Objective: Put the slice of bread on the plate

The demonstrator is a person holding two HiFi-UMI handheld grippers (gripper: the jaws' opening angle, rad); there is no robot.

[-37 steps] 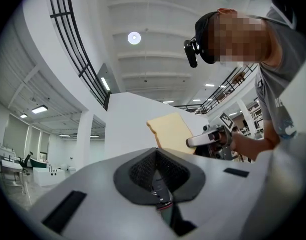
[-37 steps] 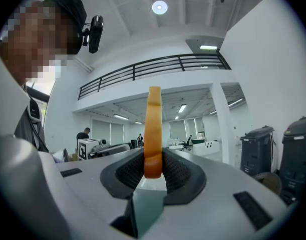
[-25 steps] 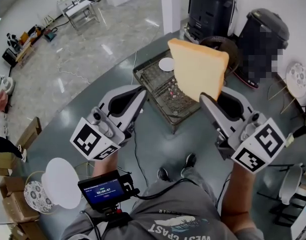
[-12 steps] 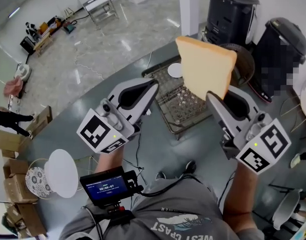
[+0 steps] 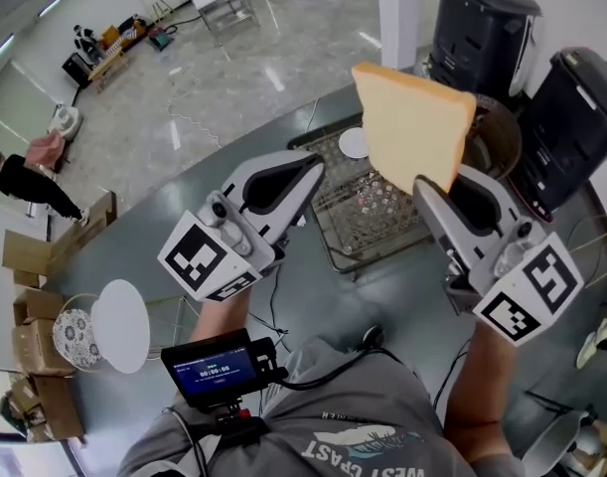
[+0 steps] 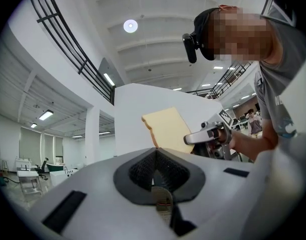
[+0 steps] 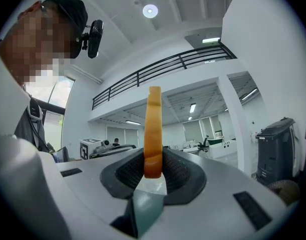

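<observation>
- The slice of bread (image 5: 412, 127) stands upright in the air, above the far right part of a wire rack (image 5: 382, 237) on the grey table (image 5: 134, 237). It touches neither.
- Its lower right corner is hidden inside the right gripper (image 5: 434, 182). In the right gripper view the slice shows edge-on, so only the crust can be seen.
- The right jaws pinch that bottom edge, with a dark pad pressed to each face of the bread.
- A small white plate (image 5: 354, 143) lies at the rack's far corner. Its right side is covered by the bread in the head view.
- The left gripper (image 5: 313, 162) is held beside the right one at about the same height and points the same way. Its jaws are pressed together with nothing between them.
- Both grippers point roughly level, away from the person. The forearms below them are mostly hidden by the marker cubes.
- In the left gripper view the bread and the right gripper appear off to the right, apart from the left jaws.
- Two black appliances (image 5: 482, 28) (image 5: 581, 107) stand close behind and to the right of the bread, and the right one is cut by the frame.
- The table is bare to the left of the rack. A white disc (image 5: 121, 326) and a patterned dish (image 5: 73, 338) sit low at the near left, and I cannot tell what carries them.
</observation>
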